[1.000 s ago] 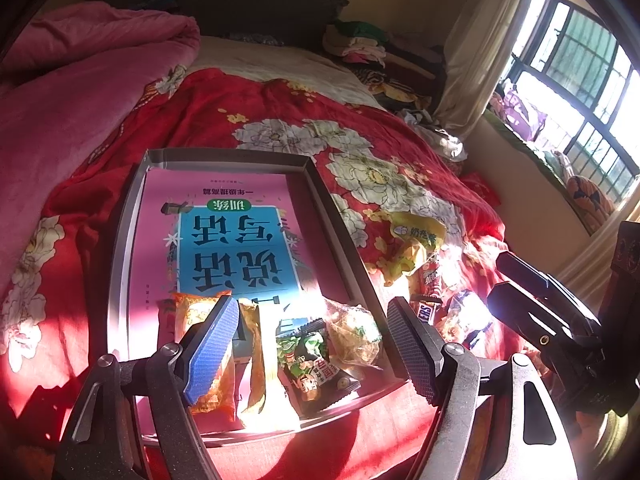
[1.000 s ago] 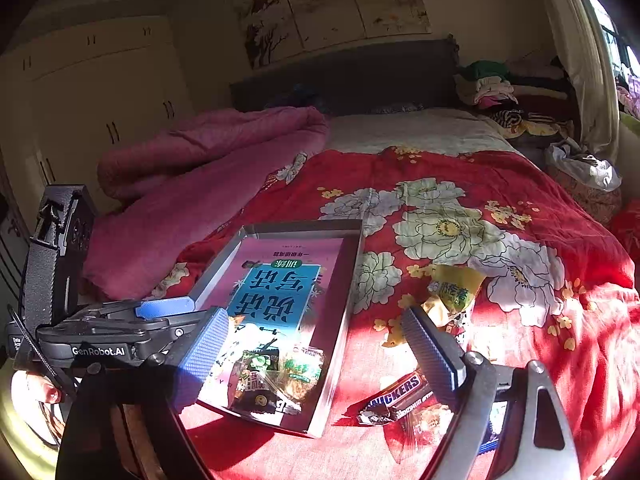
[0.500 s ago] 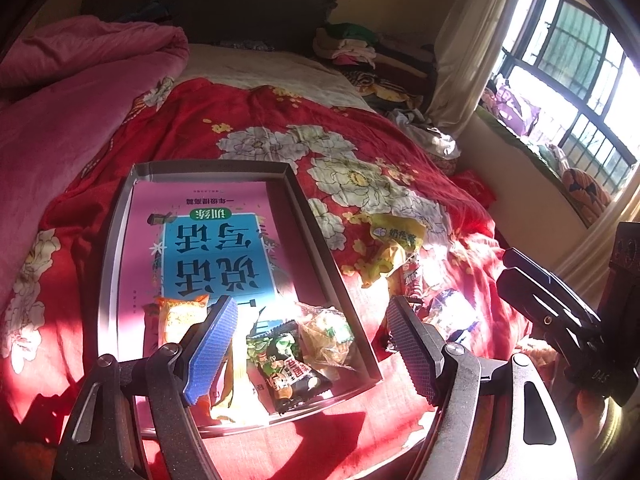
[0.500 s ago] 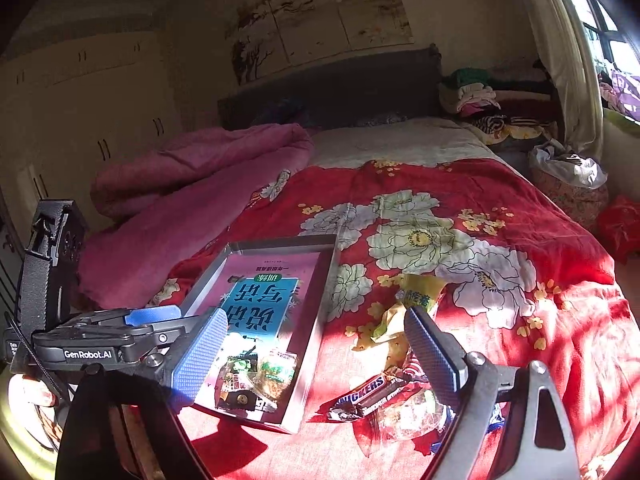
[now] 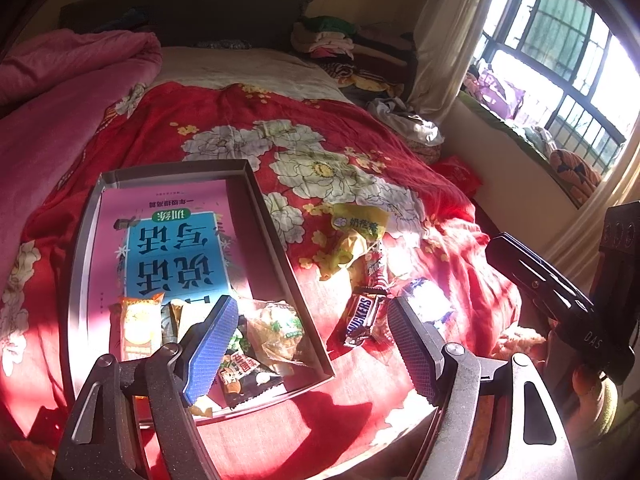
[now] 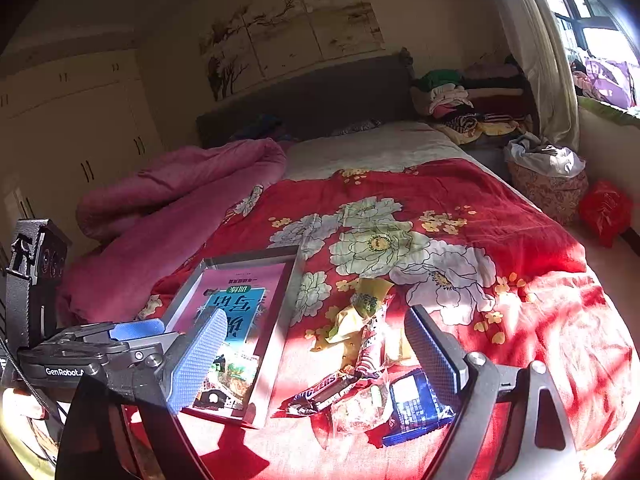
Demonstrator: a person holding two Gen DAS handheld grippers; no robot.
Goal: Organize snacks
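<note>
On the bed, the grey tray (image 5: 82,248) lies to the left with a pink book (image 5: 176,240) inside and a few snack packets (image 5: 276,328) at its near end. The left gripper (image 5: 308,340) hovers above that corner, fingers spread wide, holding nothing. Further right, on the red quilt (image 6: 460,200), a Snickers bar (image 6: 320,392), a yellow packet (image 6: 360,308) and a blue packet (image 6: 416,404) are not yet gathered. The right gripper (image 6: 316,352) hangs over them, wide open and empty. Roughly half looks done.
</note>
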